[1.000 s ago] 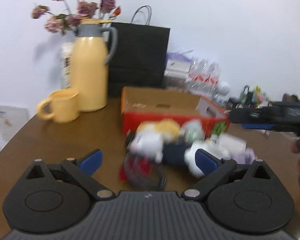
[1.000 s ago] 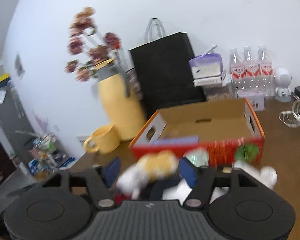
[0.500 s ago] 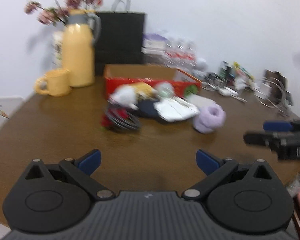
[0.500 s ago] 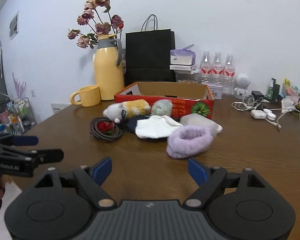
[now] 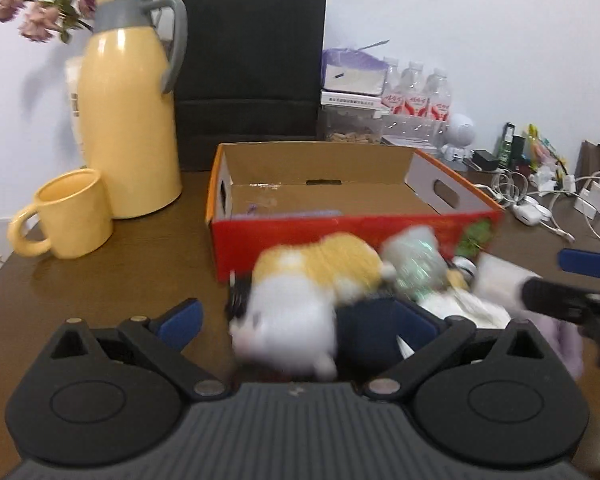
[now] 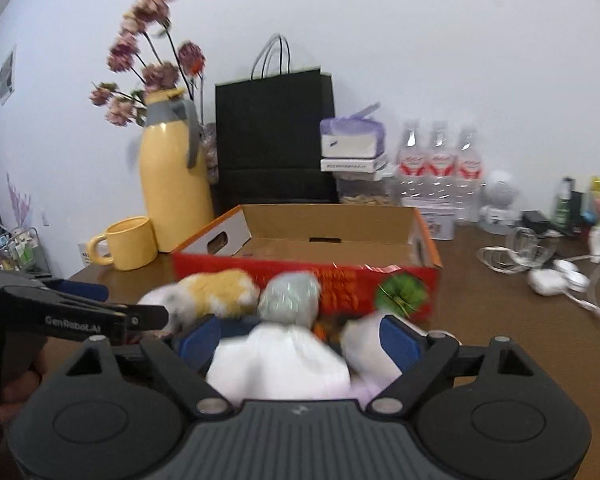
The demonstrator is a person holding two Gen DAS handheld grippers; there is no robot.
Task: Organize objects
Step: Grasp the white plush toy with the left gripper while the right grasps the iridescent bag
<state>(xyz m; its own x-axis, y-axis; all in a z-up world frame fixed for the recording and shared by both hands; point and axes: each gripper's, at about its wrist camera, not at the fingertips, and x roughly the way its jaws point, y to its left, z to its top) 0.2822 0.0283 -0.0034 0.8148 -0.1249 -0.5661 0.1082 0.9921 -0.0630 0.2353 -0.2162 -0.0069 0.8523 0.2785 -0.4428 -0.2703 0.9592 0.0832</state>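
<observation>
plush toy (image 5: 300, 300) blurred on table (image 5: 100, 280) just before red box (image 5: 340, 228) front wall, left gripper (image 5: 296, 320) jaws wide around toy, not pressing, right gripper (image 6: 296, 340) jaws wide over white cloth (image 6: 280, 360), yellow mug (image 5: 72, 216) near table's left edge

A yellow jug (image 5: 128, 120) stands behind a yellow mug (image 5: 66, 216); a black bag (image 5: 252, 64) beside them.

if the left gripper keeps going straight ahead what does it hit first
Probably the plush toy, blurred, lying right between the open fingers of the left gripper; beyond it stands the red box. Depth is unclear.
</observation>
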